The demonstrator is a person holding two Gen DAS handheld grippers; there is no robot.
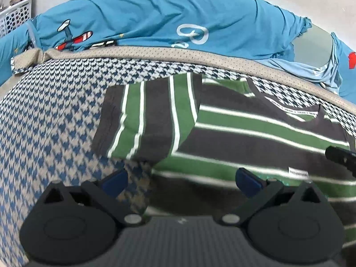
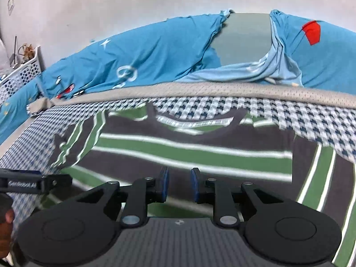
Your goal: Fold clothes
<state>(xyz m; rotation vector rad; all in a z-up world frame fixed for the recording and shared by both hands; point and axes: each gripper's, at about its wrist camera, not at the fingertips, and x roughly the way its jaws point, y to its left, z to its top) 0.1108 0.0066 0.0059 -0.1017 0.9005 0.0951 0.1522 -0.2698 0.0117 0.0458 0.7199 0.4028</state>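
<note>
Bed: houndstooth cover (image 1: 55, 122) served as folding surface, blue bedding (image 1: 155, 17) heaped behind
Shirt: striped shirt (image 2: 189, 153) lay flat mid-bed, collar far side, ready for a fold; its hem was cut off below
Left gripper (image 1: 181, 179): spread wide, empty
Right gripper (image 2: 179, 184): narrow gap, nothing pinched; motion blur smeared the edges

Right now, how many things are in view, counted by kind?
Striped shirts: 1
Blue printed bedcovers: 1
Checked mats: 1
White baskets: 1
Grippers: 2, left gripper, right gripper
Total: 6
</note>
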